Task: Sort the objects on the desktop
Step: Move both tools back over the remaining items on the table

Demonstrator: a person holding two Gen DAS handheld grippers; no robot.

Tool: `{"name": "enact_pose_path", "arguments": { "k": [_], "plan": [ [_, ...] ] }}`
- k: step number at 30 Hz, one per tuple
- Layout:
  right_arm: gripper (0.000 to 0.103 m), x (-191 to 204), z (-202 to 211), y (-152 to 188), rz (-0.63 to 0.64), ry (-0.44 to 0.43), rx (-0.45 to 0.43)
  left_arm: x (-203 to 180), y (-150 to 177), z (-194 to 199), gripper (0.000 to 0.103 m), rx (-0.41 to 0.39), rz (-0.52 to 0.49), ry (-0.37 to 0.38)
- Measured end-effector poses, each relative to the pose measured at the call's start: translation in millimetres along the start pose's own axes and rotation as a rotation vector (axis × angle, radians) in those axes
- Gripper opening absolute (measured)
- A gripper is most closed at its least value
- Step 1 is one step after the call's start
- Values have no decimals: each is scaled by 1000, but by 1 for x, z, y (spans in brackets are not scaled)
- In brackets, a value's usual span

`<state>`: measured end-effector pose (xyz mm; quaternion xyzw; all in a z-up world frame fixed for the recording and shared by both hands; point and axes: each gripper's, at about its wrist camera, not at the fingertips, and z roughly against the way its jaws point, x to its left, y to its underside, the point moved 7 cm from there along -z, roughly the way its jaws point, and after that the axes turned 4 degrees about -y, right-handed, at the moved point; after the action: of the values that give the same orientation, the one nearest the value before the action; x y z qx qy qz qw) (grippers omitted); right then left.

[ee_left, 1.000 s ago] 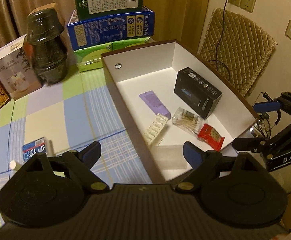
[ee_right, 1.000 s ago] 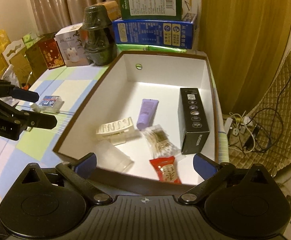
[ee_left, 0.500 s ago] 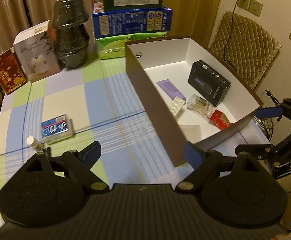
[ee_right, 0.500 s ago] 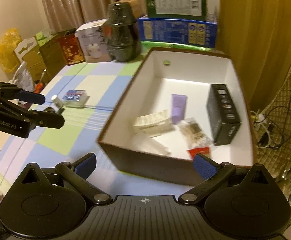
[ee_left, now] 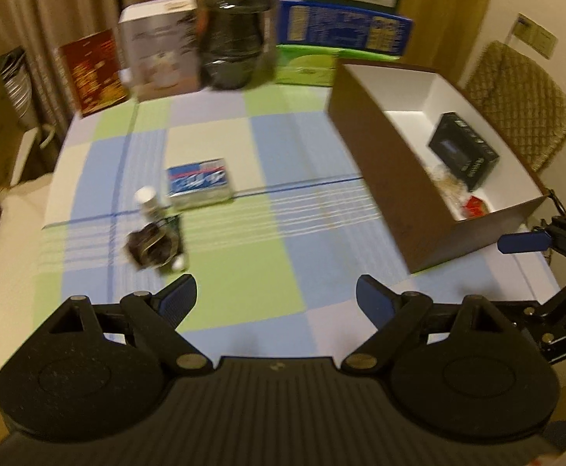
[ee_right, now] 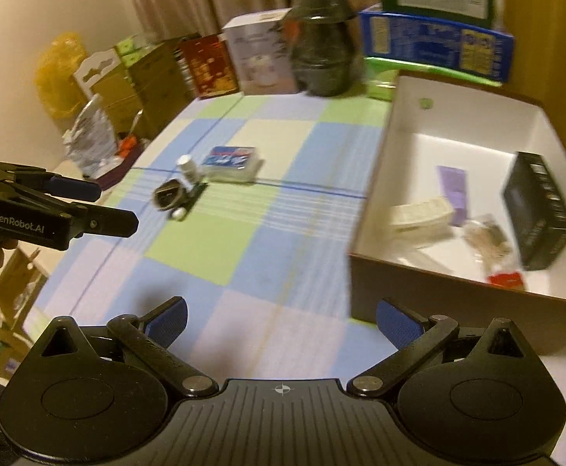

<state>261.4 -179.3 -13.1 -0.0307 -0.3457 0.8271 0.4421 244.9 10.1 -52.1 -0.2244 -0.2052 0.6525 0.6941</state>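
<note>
A brown cardboard box (ee_left: 384, 178) with a white inside stands at the right of the checked tablecloth; it also shows in the right wrist view (ee_right: 395, 147). Inside lie a black box (ee_right: 539, 209), a purple tube (ee_right: 453, 190), a white strip pack (ee_right: 418, 213), a clear packet and a red sachet (ee_right: 508, 279). On the cloth lie a blue tissue pack (ee_left: 199, 184), a small white-capped bottle (ee_left: 147, 204) and a dark round object on a card (ee_left: 154, 248). My left gripper (ee_left: 276, 299) is open and empty above the cloth. My right gripper (ee_right: 281, 322) is open and empty beside the box's near corner.
At the table's back stand a dark stacked jar (ee_left: 238, 27), a white carton (ee_left: 160, 48), a red box (ee_left: 94, 70) and blue and green cartons (ee_left: 345, 31). A padded chair (ee_left: 519, 101) is right of the box. Bags and cartons (ee_right: 100, 89) crowd the left.
Both grippers have pulled back from the box and swung left over the cloth. The tissue pack, bottle and dark object have come into fuller view. Both stay open.
</note>
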Motion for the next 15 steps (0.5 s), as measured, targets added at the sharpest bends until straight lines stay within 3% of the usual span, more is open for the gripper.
{"name": "enact_pose_path", "arguments": {
  "k": [15],
  "plan": [
    [101, 48, -48, -14, 17, -41, 28, 70, 22, 0, 86, 28, 80, -46]
  ]
}}
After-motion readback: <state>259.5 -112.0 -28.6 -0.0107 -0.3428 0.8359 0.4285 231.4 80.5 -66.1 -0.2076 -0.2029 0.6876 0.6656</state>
